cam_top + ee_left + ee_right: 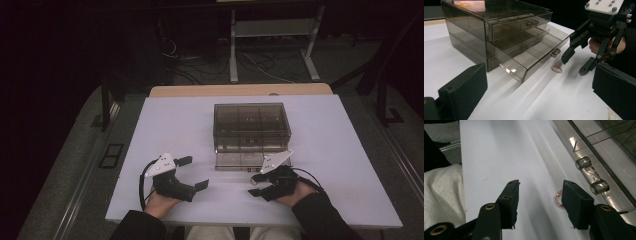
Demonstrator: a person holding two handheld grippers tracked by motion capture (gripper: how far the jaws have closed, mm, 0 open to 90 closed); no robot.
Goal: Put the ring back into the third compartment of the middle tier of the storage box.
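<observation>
The bottom drawer (529, 60) of the smoked acrylic drawer box (251, 125) is already pulled out toward you, and its compartments look empty as far as you can tell through the tinted plastic. The upper drawer (516, 26) is shut. The beaded bracelet (556, 69), pink beads with a few gold ones, lies flat on the white worktop (325, 150) just in front of the open drawer's handle (592, 176), at centre right of the left gripper view. So judging by this: drawer opening done, pick-up not done, placing in the drawer and closing left.

Your right hand-held gripper (261, 185) sits low at the lower centre of the high view, tilted down toward the worktop, jaws spread wide. In the right gripper view the bracelet (558, 199) peeks out just inside the right-hand pad (574, 202), partly hidden by it, so it isn't centred between the pads; nothing is gripped. Your hand is wrapped around the body from behind, sleeve entering from the bottom right.

Your left hand-held gripper (192, 175) rests at lower left of the high view, well apart from the box, jaws open and empty, pointing right toward the drawer front and the other gripper (576, 62).
</observation>
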